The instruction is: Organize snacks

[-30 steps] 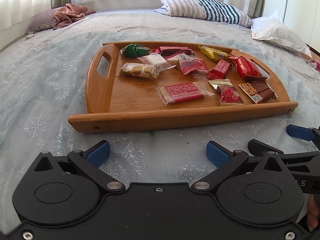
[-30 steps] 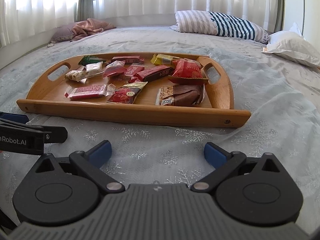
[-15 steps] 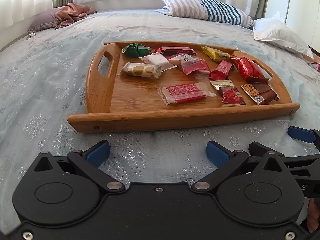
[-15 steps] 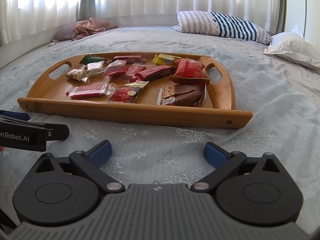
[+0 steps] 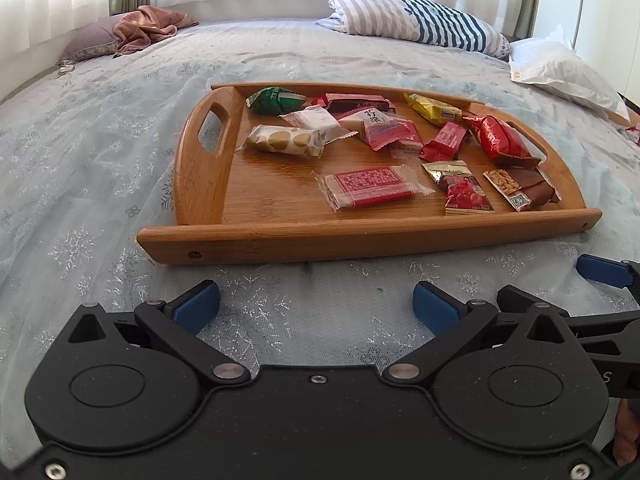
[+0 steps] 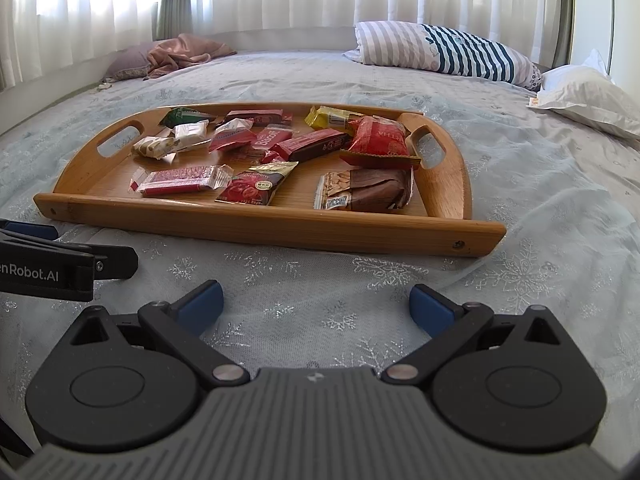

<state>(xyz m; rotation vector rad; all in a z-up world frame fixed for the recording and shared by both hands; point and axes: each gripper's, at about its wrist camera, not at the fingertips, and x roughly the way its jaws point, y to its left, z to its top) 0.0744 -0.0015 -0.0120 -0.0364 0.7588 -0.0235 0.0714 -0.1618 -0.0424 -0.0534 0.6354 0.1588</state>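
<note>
Snacks (image 5: 368, 186) lie scattered in a wooden tray (image 5: 360, 238) on the bed (image 5: 80, 160); in the left wrist view the left gripper (image 5: 316, 306) hovers before the tray, fingers spread, empty. In the right wrist view the right gripper (image 6: 316, 304) is likewise parted, empty, near the tray's front rim.

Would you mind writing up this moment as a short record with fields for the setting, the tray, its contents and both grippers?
setting: bed with a pale snowflake-print cover
tray: wooden tray with two cut-out handles, lying flat on the bed
contents: about a dozen wrapped snacks scattered loose, among them a green packet, a yellow packet and a brown nut bar
left gripper: jaws open, empty, short of the tray's near rim
right gripper: jaws open, empty, short of the near rim
</note>
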